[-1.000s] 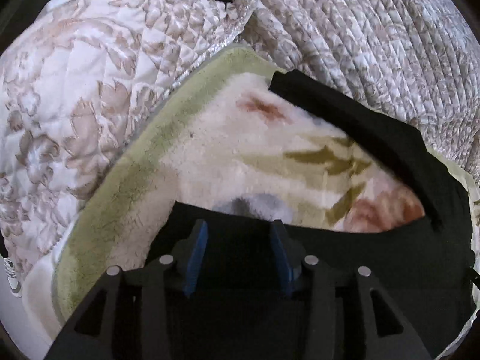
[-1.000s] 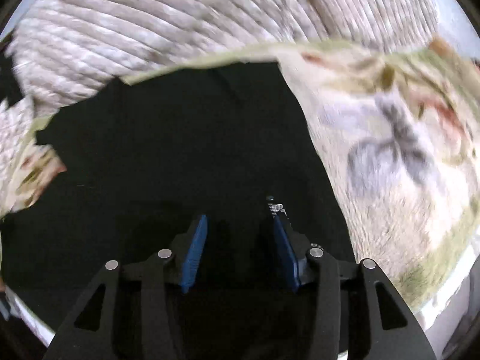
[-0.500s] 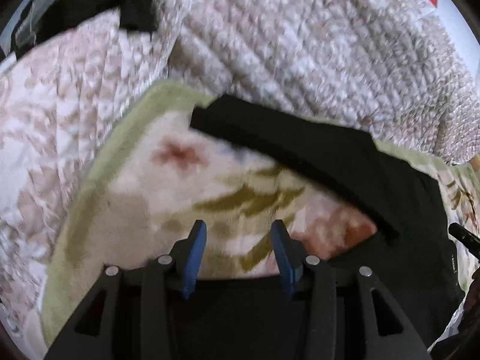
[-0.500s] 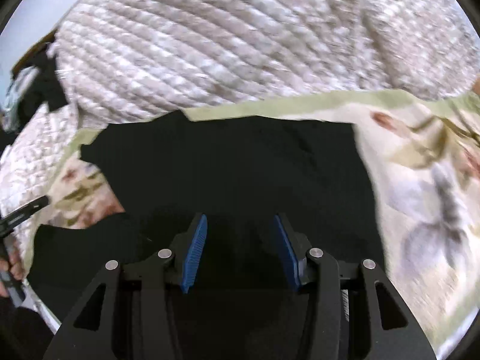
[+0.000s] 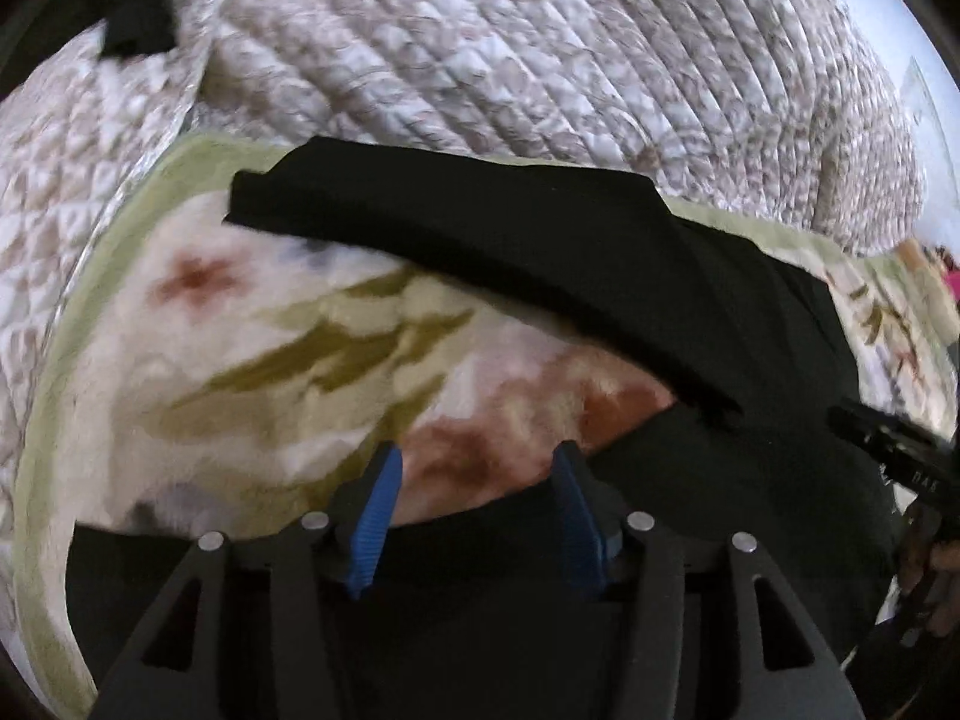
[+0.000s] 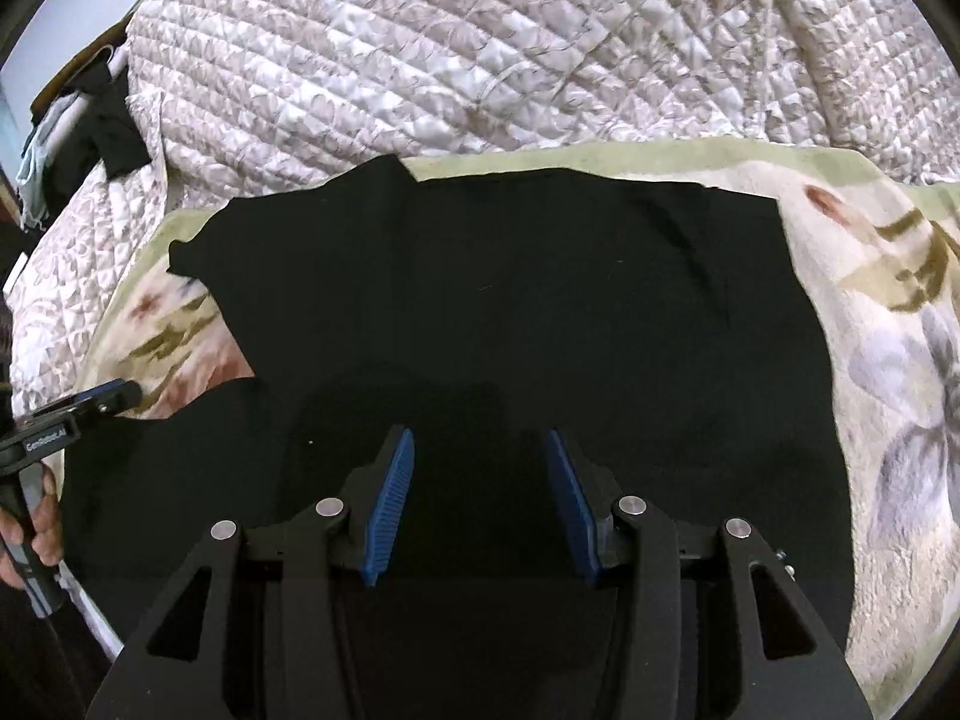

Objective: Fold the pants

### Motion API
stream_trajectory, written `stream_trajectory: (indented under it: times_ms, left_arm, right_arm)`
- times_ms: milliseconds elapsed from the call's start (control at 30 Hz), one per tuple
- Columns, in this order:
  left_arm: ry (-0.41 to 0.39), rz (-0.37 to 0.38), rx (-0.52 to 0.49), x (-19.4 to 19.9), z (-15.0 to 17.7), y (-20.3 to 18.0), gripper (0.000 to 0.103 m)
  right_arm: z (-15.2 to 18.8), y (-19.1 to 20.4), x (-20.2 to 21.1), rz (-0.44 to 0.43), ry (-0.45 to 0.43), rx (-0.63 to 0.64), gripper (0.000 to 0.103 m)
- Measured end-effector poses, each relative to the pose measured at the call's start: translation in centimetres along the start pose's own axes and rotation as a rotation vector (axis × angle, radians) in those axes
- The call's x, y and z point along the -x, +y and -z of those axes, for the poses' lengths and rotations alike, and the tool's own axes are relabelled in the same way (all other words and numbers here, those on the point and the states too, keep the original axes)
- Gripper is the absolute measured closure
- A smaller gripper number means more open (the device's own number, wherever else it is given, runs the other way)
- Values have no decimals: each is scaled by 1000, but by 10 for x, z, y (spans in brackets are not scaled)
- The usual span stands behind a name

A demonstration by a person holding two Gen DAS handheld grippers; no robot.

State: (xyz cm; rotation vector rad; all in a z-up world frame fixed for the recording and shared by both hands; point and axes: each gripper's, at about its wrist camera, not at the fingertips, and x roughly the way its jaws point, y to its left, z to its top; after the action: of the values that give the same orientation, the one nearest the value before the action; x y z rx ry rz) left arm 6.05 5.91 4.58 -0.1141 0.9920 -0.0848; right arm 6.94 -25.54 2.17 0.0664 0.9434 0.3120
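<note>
Lettering: "GenRobot.AI" readable in white on the black body of the left gripper (image 6: 66, 420) as seen from the right wrist view; small white characters on the right gripper's body in the left wrist view, too blurred to read.

Black pants (image 6: 510, 312), matte soft knit, spread flat on a plush floral blanket (image 6: 900, 324): cream pile, olive leaves, rust and grey blooms, pale green border. One leg (image 5: 480, 240) laid as a long band towards the blanket's far corner, hem squared off; second leg running beneath the left gripper (image 5: 474, 498), cream blanket showing between the two. Waist end towards the right side, lying near the blanket's green edge.

Beyond the blanket: quilted bedspread (image 6: 480, 54), satin-like sheen, beige and white leaf print, stitched in curved ribs, bunched in a mound. Dark garment (image 6: 108, 126) heaped at its far left.

Left gripper: blue ribbed pads spread wide, nothing between them, poised over the pants' edge. Right gripper (image 6: 480, 498): likewise wide apart, empty, above black cloth. Hand (image 6: 36, 528) wrapped around the left gripper's handle.
</note>
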Motion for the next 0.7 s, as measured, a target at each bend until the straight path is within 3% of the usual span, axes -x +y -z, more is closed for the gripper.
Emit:
stream_trajectory:
  times_ms: [167,433,600,700]
  left_arm:
    - [-36,10,-56,-5,-22,-7,40]
    - [-97,-17,-122,-41,-111,-10,27]
    - [-40,-86,-131,-97,-164,-10,25]
    - [-9,-98,-136,-126,-177,-7,25]
  right_arm:
    - [-22,-3,-11,-46,15,28,41]
    - [-82,-25,-40,-60,42,123,36]
    - [-127,-43,-72,-36,59,202,34]
    - [-152,-54,-93,-64,69,196,34]
